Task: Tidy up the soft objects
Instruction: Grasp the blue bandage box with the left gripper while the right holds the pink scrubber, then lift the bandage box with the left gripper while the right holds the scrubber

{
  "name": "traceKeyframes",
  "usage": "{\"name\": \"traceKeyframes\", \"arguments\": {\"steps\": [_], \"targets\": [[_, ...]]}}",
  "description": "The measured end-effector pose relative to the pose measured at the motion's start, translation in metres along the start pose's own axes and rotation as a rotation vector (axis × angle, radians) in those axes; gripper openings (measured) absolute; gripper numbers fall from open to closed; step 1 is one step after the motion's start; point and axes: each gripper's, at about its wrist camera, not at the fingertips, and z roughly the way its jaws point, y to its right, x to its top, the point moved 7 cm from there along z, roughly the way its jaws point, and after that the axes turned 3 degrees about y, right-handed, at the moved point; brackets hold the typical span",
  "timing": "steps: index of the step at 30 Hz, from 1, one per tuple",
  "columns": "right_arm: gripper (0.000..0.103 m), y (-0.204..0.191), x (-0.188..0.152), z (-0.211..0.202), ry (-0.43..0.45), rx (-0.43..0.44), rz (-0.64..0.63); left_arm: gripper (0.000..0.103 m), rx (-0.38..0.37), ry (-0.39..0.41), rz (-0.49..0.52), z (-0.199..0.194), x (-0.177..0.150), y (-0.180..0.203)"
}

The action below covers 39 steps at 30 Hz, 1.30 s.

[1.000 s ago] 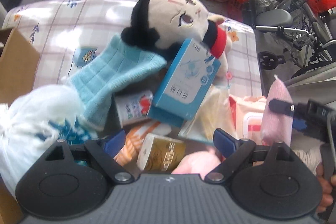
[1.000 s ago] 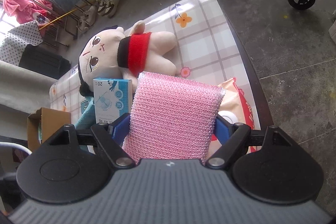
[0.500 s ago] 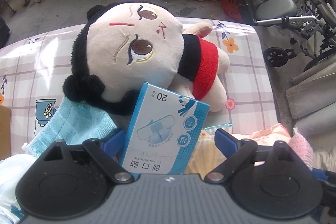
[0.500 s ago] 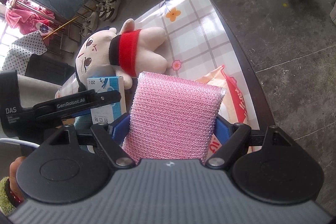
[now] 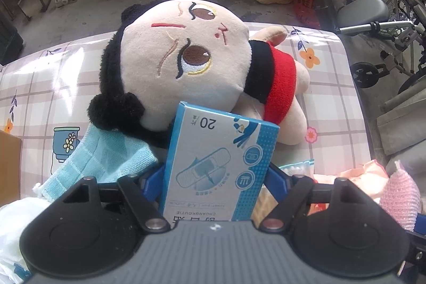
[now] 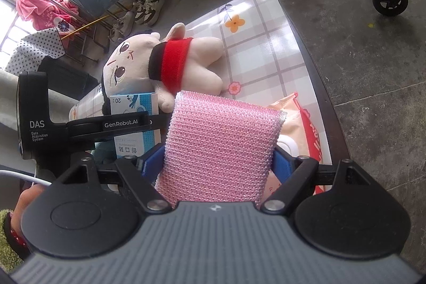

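Left wrist view: left gripper clamped on one blue plaster box; behind it one plush doll lying on the checked tablecloth; one light-blue cloth and one cardboard box edge, seen only here. Right wrist view: right gripper clamped on one pink scrub sponge; one orange wipes packet beneath; same doll beyond, just beside the plaster box.

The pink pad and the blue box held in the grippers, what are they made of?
The pink pad looks like a sponge wrapped in shiny knitted synthetic mesh: the looped weave glints. The blue box looks like thin printed cardboard with a slight sheen, going by its crisp folded edges and flat faces.
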Motion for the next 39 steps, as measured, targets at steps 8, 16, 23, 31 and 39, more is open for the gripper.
{"name": "traceKeyframes", "arguments": {"steps": [8, 16, 23, 31, 39], "targets": [[0.081, -0.011, 0.009, -0.006, 0.048, 0.031, -0.015, 0.077, -0.048, 0.114, -0.03, -0.036, 0.009, -0.007], [0.081, -0.034, 0.022, -0.028, 0.111, 0.051, -0.039, 0.033, -0.134, 0.219, -0.072, -0.082, 0.022, -0.014], [0.081, -0.056, 0.023, -0.043, 0.143, 0.048, -0.068, 0.03, -0.145, 0.183, -0.111, -0.083, 0.01, -0.035], [0.081, -0.058, 0.007, -0.041, 0.123, 0.035, -0.046, 0.036, -0.133, 0.001, -0.007, -0.067, -0.022, -0.042], [0.082, -0.049, 0.008, -0.038, 0.118, 0.048, -0.033, 0.08, -0.057, 0.011, 0.214, -0.081, -0.02, -0.024]]}}
